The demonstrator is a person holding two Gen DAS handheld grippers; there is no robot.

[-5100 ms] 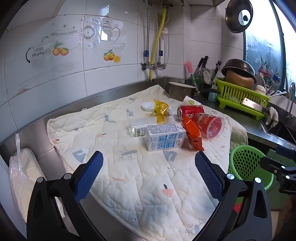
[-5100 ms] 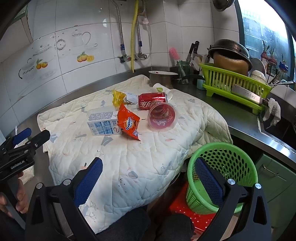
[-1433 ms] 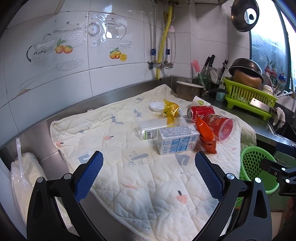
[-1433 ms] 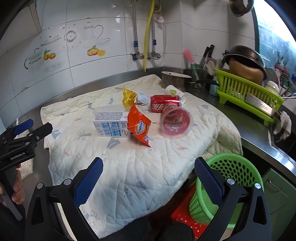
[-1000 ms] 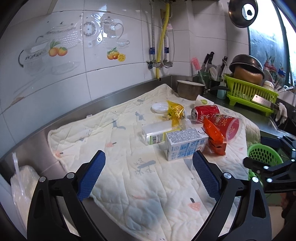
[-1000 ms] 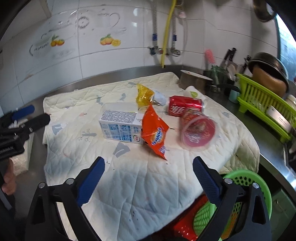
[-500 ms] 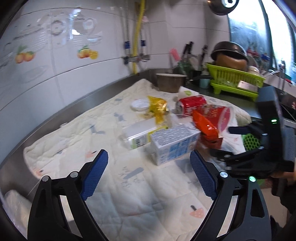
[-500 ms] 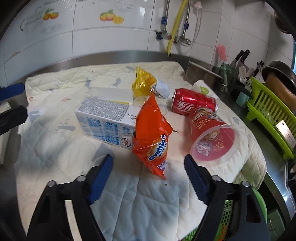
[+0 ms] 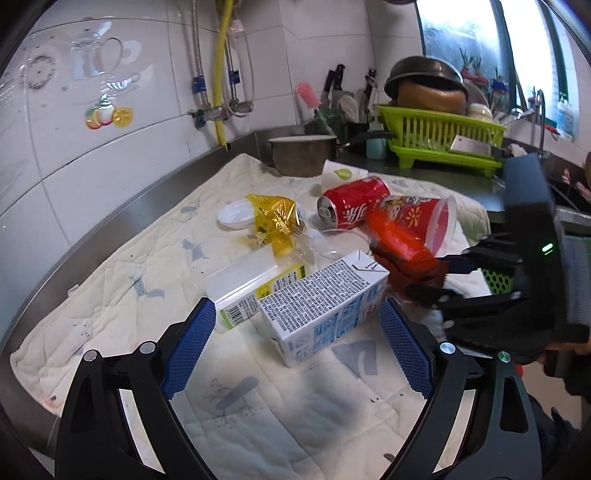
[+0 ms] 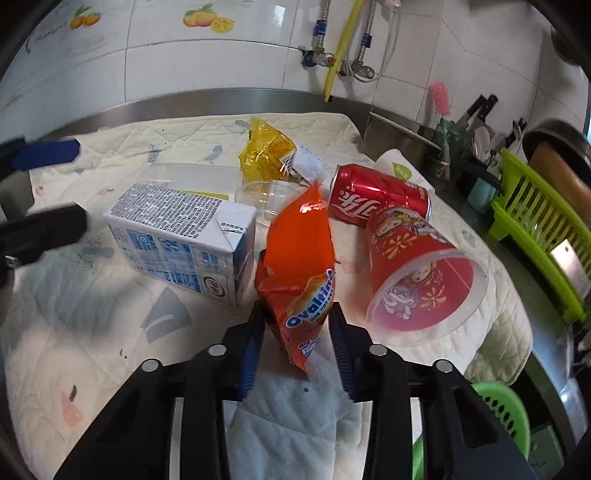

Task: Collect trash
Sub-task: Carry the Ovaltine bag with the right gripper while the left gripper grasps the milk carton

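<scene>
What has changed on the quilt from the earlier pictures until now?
Both claws came in close to the pile. The right claw now straddles the orange snack packet, its jaws closing. The left claw stands open before the milk carton. The can, red cup and yellow wrapper lie unmoved.

White glossy wall tiles (image 9: pixel 306 40) with fruit decals back a steel worktop (image 9: pixel 110 221) under a quilted cloth (image 9: pixel 147 280). Daylight enters a window (image 9: pixel 458 33) above the green dish rack (image 9: pixel 439 129) at the worktop's far right corner.
</scene>
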